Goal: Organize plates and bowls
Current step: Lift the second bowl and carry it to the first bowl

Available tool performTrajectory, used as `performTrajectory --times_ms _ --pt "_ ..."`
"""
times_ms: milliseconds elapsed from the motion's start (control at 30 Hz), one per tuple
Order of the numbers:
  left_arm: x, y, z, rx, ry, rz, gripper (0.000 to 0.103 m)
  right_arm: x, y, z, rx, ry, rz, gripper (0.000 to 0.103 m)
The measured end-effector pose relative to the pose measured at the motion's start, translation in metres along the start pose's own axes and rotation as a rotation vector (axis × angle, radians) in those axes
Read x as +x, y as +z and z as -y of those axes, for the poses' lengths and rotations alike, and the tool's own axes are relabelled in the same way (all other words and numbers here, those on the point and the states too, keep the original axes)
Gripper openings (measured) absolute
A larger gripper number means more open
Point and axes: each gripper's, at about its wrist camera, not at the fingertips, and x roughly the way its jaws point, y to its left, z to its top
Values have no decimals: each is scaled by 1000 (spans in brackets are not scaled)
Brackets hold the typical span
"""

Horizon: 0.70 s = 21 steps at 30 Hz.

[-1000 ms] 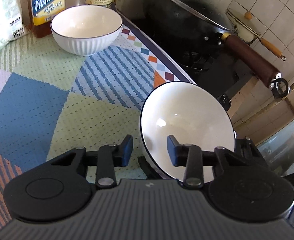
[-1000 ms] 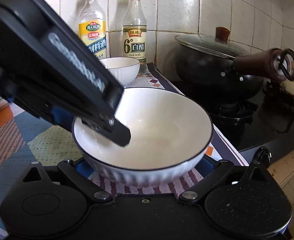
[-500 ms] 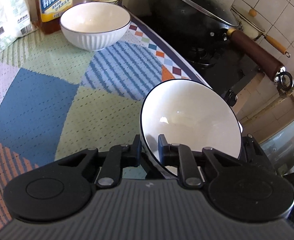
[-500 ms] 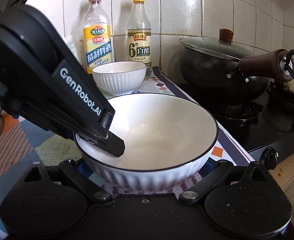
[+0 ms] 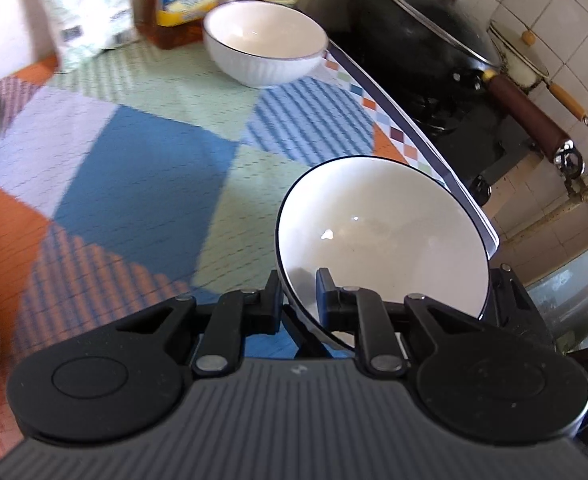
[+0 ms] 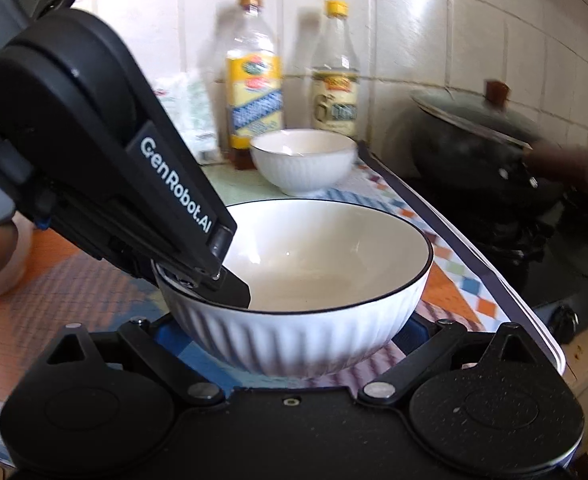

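Two wrist views of a bowl transfer on a patterned cloth (image 5: 141,152) covering the surface. The left claw (image 5: 298,300) is clamped on the near rim of the large bowl (image 5: 382,240), one finger outside the wall and one inside; in the right wrist view the same claw (image 6: 229,288) reaches down from the upper left onto the left rim of that bowl (image 6: 306,280). The right claw (image 6: 294,334) sits low behind the bowl, its fingers spread wide to either side of the ribbed wall; whether the pads press on the bowl cannot be told. The bowl appears to be raised slightly off the cloth, though this is uncertain. The small bowl (image 5: 265,42) stands upright and well apart, straight ahead of both claws near the bottles (image 6: 253,76) at the tiled wall, with a lidded wok (image 5: 422,36) on the stove to its right. Judged from the task, the coming move turns on this line: the large bowl lies between the claws and the small bowl, so stacking calls for travel forward across the cloth.
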Motion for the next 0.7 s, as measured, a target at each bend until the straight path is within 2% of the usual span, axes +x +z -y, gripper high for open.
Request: performTrajectory --times_ms 167,267,500,700 --pt "-31 -9 -22 -7 56 22 16 -8 7 -27 -33 50 38 100" --pt "-51 -16 -41 -57 70 43 16 -13 13 -45 -39 81 60 100" --pt "-97 -24 -77 -96 137 75 15 -22 27 -83 -80 171 118 100" --pt "-117 -34 -102 -95 186 110 16 -23 36 -121 -114 226 137 100"
